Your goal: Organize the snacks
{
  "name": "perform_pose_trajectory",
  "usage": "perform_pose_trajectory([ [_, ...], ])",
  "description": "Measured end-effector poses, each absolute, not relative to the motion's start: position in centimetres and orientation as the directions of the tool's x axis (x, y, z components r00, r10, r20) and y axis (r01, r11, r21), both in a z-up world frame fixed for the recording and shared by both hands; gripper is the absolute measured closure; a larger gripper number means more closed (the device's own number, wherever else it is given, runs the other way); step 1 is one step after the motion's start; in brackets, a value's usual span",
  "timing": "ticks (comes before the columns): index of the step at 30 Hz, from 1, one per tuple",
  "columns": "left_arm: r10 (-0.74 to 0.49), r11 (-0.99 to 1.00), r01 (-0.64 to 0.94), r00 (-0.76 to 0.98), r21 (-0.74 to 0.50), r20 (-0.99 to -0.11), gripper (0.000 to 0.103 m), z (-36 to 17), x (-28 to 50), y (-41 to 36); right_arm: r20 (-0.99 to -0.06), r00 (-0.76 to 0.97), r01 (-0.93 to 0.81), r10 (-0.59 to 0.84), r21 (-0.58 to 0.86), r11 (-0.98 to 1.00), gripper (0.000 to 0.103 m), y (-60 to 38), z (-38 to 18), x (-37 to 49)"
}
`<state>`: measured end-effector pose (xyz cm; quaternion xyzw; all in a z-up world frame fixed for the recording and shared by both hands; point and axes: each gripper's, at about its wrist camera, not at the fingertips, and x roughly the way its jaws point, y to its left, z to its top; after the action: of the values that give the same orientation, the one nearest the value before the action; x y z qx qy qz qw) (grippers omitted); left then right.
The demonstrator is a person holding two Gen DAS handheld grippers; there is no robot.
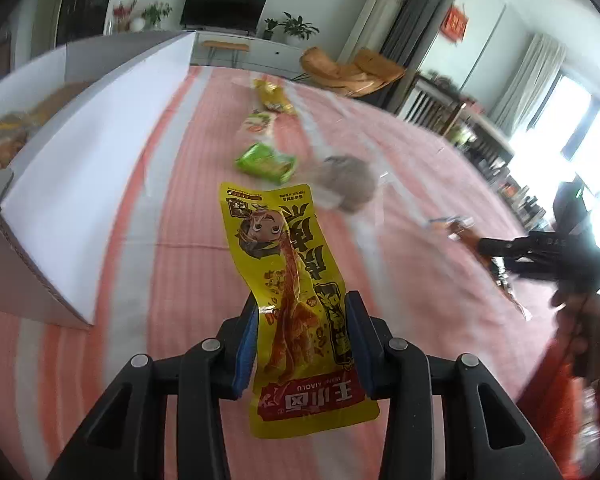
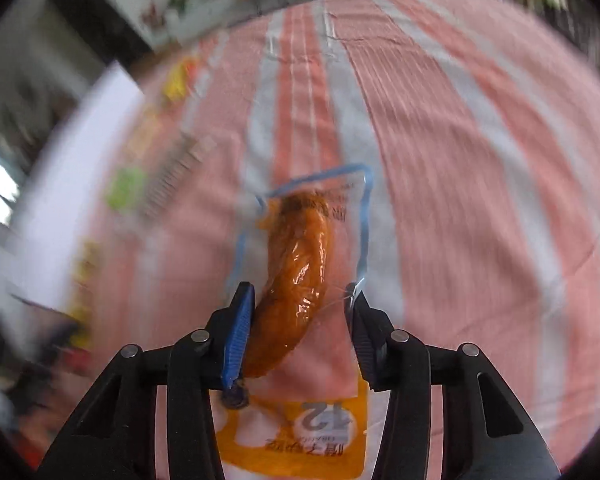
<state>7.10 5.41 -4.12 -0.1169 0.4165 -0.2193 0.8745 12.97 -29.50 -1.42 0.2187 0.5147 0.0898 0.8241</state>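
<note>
My left gripper (image 1: 302,312) is clamped on a yellow snack pouch (image 1: 296,280) printed with a cartoon face and a red band of lettering at its near end; both blue pads (image 1: 247,344) press its sides, and the pouch stands out ahead of the jaws, lifted off the pink-and-white striped cloth (image 1: 180,260). My right gripper (image 2: 300,304) is closed on a clear, blue-edged packet (image 2: 312,240) holding an orange-brown sausage-shaped piece, its orange label lying between the finger bases; the pads bear on the packet's edges. In the left view, that same gripper (image 1: 490,254) appears at right with its packet, a hand (image 1: 588,320) behind it. Ahead on the cloth lie a green packet (image 1: 266,162), a blurred grey-brown packet (image 1: 350,182), a pale packet (image 1: 258,122) and a yellow packet (image 1: 274,96), in a loose row. An open white cardboard box (image 1: 92,152) stands at left, with snacks visible inside.
</note>
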Motion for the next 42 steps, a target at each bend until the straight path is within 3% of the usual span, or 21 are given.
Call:
perform_pose_trajectory([
  [2,-0.535,0.842,0.278,0.542,-0.462,-0.648,0.063,-3.1,7.0,5.9,-0.738,0.49,0.089,0.463,0.571,0.816,0.072,-30.2,-0.6,12.2],
  [3,-0.564,0.819,0.273,0.54,-0.504,-0.624,0.063,-2.4,7.1,6.3,-0.702,0.51,0.082,0.496,0.614,0.785,0.096,-30.4,0.3,12.0],
  [5,-0.592,0.791,0.261,0.556,-0.554,-0.583,0.063,-0.9,7.1,7.4,-0.631,0.528,0.039,0.568,0.686,0.726,0.096,-29.6,2.4,12.4],
  [11,-0.547,0.808,0.225,0.633,-0.545,-0.548,0.063,1.9,6.0,11.0,-0.659,0.511,-0.069,0.553,0.609,0.79,0.098,-24.4,6.0,16.7],
  [14,-0.538,0.811,0.214,0.638,-0.544,-0.551,0.063,1.6,5.4,11.8,-0.786,0.459,-0.073,0.415,0.432,0.899,0.082,-22.3,5.0,16.4],
  [15,-0.539,0.811,0.214,0.637,-0.544,-0.552,0.063,1.5,5.5,11.7,-0.814,0.438,-0.07,0.381,0.391,0.918,0.062,-21.9,4.4,16.0],
  [16,-0.541,0.81,0.216,0.635,-0.545,-0.552,0.063,1.4,5.6,11.6,-0.829,0.426,-0.069,0.362,0.368,0.927,0.058,-21.8,3.7,15.5],
  [18,-0.552,0.806,0.227,0.625,-0.547,-0.553,0.063,1.2,6.0,10.9,-0.864,0.39,-0.07,0.319,0.318,0.946,0.06,-21.3,2.0,14.5],
  [20,-0.562,0.802,0.241,0.612,-0.546,-0.556,0.062,1.1,6.0,10.2,-0.892,0.359,-0.057,0.275,0.273,0.96,0.069,-20.4,0.2,14.6],
  [25,-0.547,0.821,0.256,0.608,-0.51,-0.576,0.062,1.0,5.6,9.9,-0.92,0.382,-0.103,0.088,0.052,0.993,0.053,-17.2,-1.5,16.1],
  [27,-0.546,0.819,0.244,0.611,-0.519,-0.574,0.062,0.8,5.6,10.3,-0.92,0.392,-0.13,0.033,-0.019,0.991,0.052,-16.5,-2.0,16.2],
  [29,-0.548,0.815,0.234,0.611,-0.531,-0.572,0.062,0.7,5.6,10.6,-0.923,0.384,-0.151,0.022,-0.039,0.988,0.055,-16.5,-2.1,16.4],
  [31,-0.552,0.81,0.233,0.614,-0.538,-0.565,0.062,0.8,5.3,11.0,-0.919,0.388,-0.12,0.073,0.029,0.992,0.079,-17.8,-1.2,16.3],
  [32,-0.552,0.81,0.236,0.617,-0.537,-0.561,0.062,0.8,5.1,11.1,-0.912,0.387,-0.092,0.135,0.108,0.99,0.084,-18.9,-0.8,16.4],
  [33,-0.551,0.81,0.24,0.622,-0.535,-0.556,0.062,1.0,5.0,11.1,-0.894,0.384,-0.047,0.23,0.23,0.972,0.102,-20.6,-0.6,16.2],
  [35,-0.553,0.807,0.242,0.628,-0.538,-0.548,0.062,1.2,5.0,11.2,-0.859,0.411,0.01,0.305,0.339,0.941,0.102,-23.2,-0.1,15.4],
  [38,-0.559,0.803,0.24,0.618,-0.545,-0.552,0.062,0.8,4.9,10.9,-0.848,0.436,-0.008,0.302,0.333,0.943,0.095,-23.5,0.8,14.8],
  [39,-0.561,0.803,0.24,0.615,-0.546,-0.554,0.062,0.8,5.0,10.8,-0.85,0.458,-0.05,0.259,0.267,0.962,0.087,-22.9,1.6,14.9],
  [40,-0.562,0.803,0.242,0.612,-0.545,-0.556,0.062,0.7,5.0,10.7,-0.855,0.468,-0.097,0.224,0.202,0.975,0.058,-21.8,2.2,15.2],
  [42,-0.562,0.804,0.247,0.61,-0.54,-0.559,0.062,0.7,4.9,10.6,-0.854,0.483,-0.195,0.193,0.11,0.975,0.032,-19.5,3.0,15.7],
])
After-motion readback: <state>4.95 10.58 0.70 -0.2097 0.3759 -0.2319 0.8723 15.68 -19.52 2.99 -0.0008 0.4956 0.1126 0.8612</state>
